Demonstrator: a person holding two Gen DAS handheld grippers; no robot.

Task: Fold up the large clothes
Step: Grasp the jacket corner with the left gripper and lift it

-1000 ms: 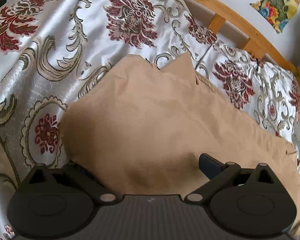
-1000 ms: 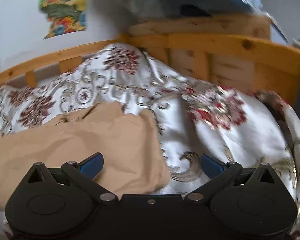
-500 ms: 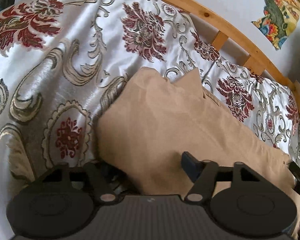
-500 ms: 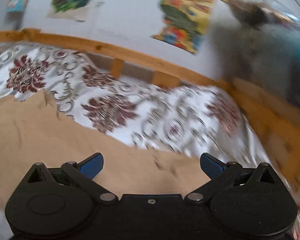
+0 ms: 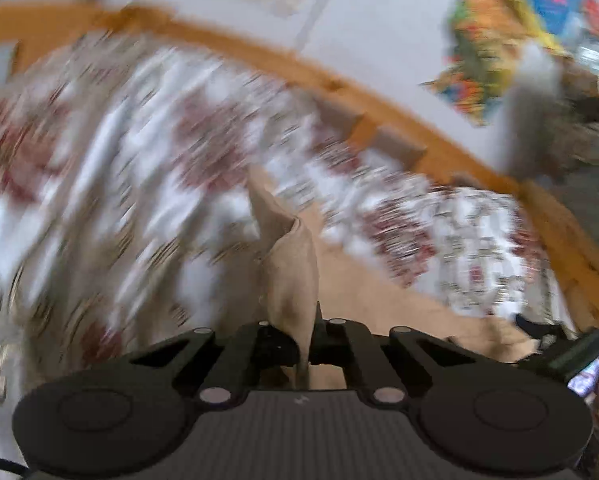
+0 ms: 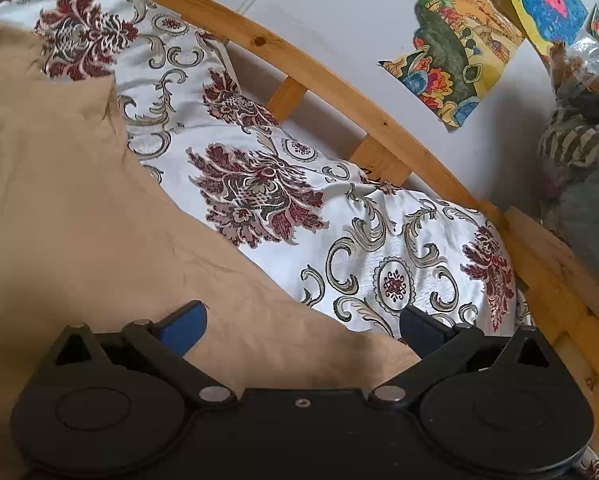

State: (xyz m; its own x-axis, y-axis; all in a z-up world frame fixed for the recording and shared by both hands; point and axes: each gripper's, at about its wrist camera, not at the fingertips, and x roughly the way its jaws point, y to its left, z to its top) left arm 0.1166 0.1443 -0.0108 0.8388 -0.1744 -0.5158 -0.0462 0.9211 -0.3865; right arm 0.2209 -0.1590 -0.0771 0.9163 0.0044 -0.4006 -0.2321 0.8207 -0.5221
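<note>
My left gripper (image 5: 305, 344) is clamped on a bunched fold of the tan garment (image 5: 295, 276), which rises from between the fingers at lower centre of the left wrist view. That view is heavily blurred, so grip depth cannot be confirmed. The rest of the garment trails toward the lower right of that frame over the floral bedspread (image 5: 111, 152).

My right gripper (image 6: 301, 330) stands wide apart, holding nothing. Its fingers hover over the garment's lower edge at bottom centre of the right wrist view. The cloth fills the left half of that frame; the bedspread and wooden bed rail (image 6: 323, 76) occupy the upper right.

Risks, as I judge them:
- A shallow left pinch may release under fast motion.
- Lifting one side alone may drag the cloth askew and wrinkle the fold line.
- Closing the right fingers too low may catch the bedspread together with the garment.
</note>
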